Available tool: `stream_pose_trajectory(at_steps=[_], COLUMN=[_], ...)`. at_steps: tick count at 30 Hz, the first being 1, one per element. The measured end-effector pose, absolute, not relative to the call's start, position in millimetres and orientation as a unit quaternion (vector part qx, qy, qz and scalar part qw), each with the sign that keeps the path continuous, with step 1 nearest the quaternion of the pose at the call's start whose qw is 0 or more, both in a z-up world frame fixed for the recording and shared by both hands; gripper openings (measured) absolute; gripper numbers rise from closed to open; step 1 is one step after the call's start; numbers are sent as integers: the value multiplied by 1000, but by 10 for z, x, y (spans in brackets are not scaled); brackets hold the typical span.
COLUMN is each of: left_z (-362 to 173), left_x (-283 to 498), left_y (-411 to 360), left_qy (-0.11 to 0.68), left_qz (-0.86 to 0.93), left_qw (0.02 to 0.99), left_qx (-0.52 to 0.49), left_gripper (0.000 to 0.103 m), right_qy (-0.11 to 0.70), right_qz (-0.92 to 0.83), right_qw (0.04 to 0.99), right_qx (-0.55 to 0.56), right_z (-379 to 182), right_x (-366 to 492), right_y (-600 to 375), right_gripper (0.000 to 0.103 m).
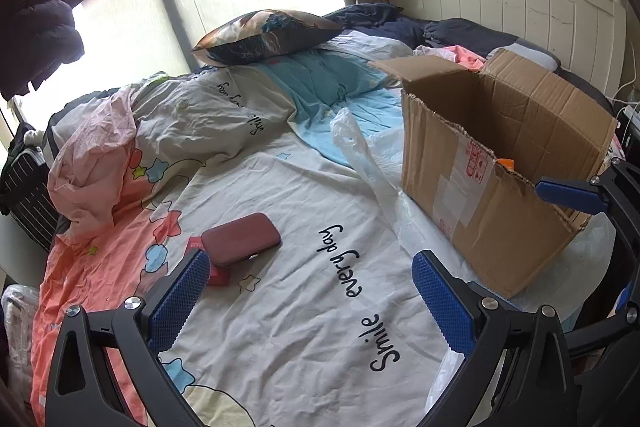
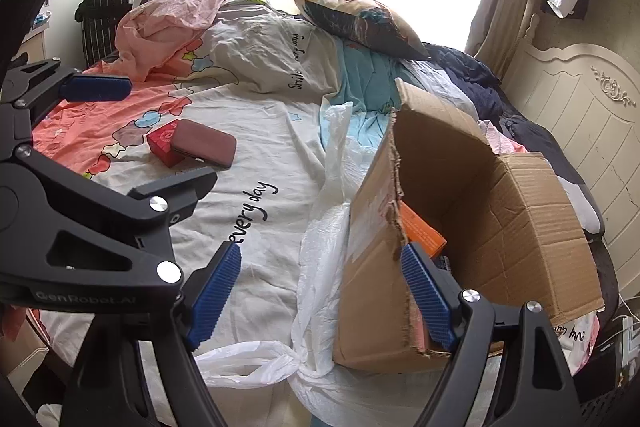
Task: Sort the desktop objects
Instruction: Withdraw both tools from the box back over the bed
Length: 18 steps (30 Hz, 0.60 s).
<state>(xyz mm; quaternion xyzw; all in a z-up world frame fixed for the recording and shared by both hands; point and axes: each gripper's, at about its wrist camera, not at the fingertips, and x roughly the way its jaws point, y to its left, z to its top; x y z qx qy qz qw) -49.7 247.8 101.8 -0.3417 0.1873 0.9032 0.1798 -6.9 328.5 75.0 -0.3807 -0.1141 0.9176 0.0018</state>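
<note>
- One bed (image 1: pixel 304 307), spread with a printed quilt and carrying everything else.
- One cardboard box (image 1: pixel 480 195) at the right of the bed, flaps up, standing on one white plastic bag (image 2: pixel 320 267).
- One patterned pillow (image 1: pixel 268 35) far back near the window.
- Two sets of tongs: left tongs (image 1: pixel 312 303) spread wide over bare quilt, gripping nothing; right tongs (image 2: pixel 320 291) parted, one pad over the quilt, the other at the box's torn front edge, nothing between them.
- One maroon case (image 1: pixel 240 239) lying flat on the quilt, well apart from the box, resting partly on one red box (image 2: pixel 164 143).
- Inside the cardboard box: one orange packet (image 2: pixel 424 231) against the near wall; something dark beneath it, too hidden to name.
- From the right wrist only: deep look into the box, the bag's knotted end, the red box's printed top.
- From the left wrist only: the box's taped and red-stamped outer face, just a sliver of orange above its rim, and the red box mostly hidden by the left pad and the case.
</note>
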Motion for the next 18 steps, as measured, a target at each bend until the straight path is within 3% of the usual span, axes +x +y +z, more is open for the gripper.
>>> stream_pose_trajectory(at_steps=[18], left_z=[470], left_x=[-769], left_y=[1418], left_qy=[161], left_qz=[900], left_qw=[147], left_qx=[-378], left_gripper=[103], right_qy=[-173], right_qz=[895], right_qw=[-70], right_qx=[-404], right_z=[288], right_x=[-406], right_y=[2308], right_gripper=[80])
